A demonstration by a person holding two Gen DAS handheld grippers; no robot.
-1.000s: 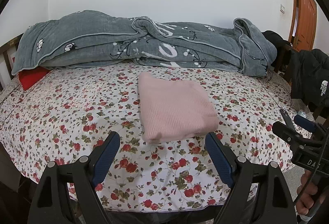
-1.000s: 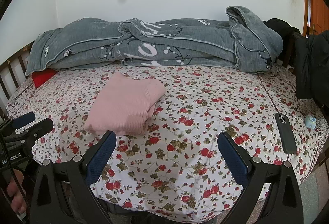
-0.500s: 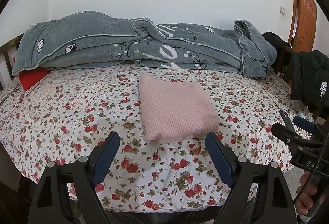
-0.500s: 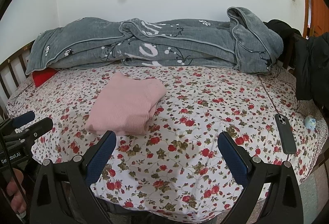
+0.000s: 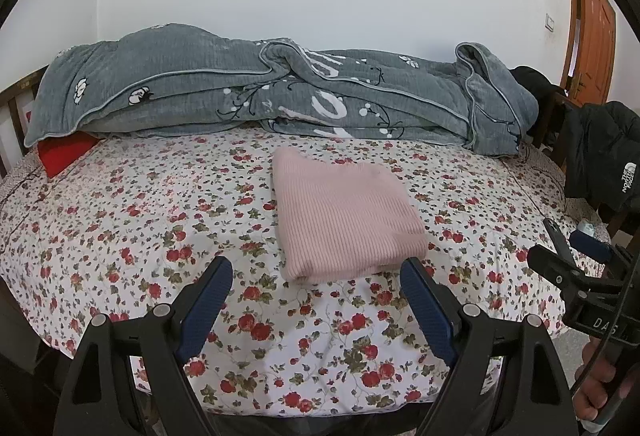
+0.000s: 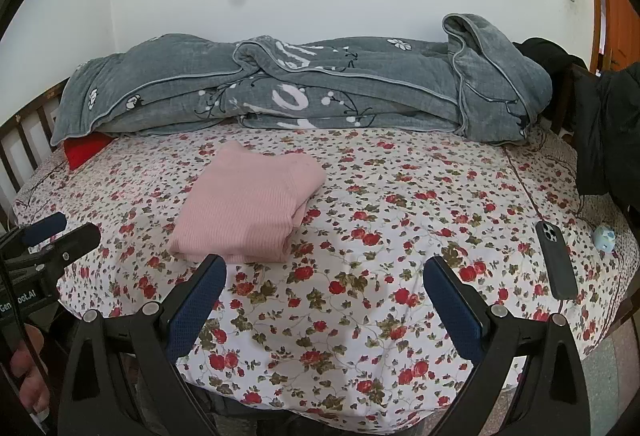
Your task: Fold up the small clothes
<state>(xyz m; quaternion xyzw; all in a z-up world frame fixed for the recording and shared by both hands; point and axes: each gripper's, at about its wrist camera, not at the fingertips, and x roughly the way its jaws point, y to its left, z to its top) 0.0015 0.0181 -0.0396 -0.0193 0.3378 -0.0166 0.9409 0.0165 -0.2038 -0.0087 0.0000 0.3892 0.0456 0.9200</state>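
A pink ribbed garment (image 5: 344,212) (image 6: 250,204) lies folded into a neat rectangle on the flowered bedsheet (image 5: 140,220) (image 6: 400,220). My left gripper (image 5: 316,276) hangs just in front of its near edge, jaws wide open with nothing between them. In the right wrist view my right gripper (image 6: 324,276) is also open and holds nothing; the garment sits ahead and to the left of it, just beyond the left fingertip. Each gripper shows at the edge of the other's view, held by a hand.
A rolled grey quilt (image 5: 260,96) (image 6: 300,88) lies along the far wall, a red pillow (image 5: 64,152) under its left end. A dark phone (image 6: 556,260) and a small pale blue object (image 6: 604,238) lie on the right. A black jacket (image 5: 604,156) hangs at the right.
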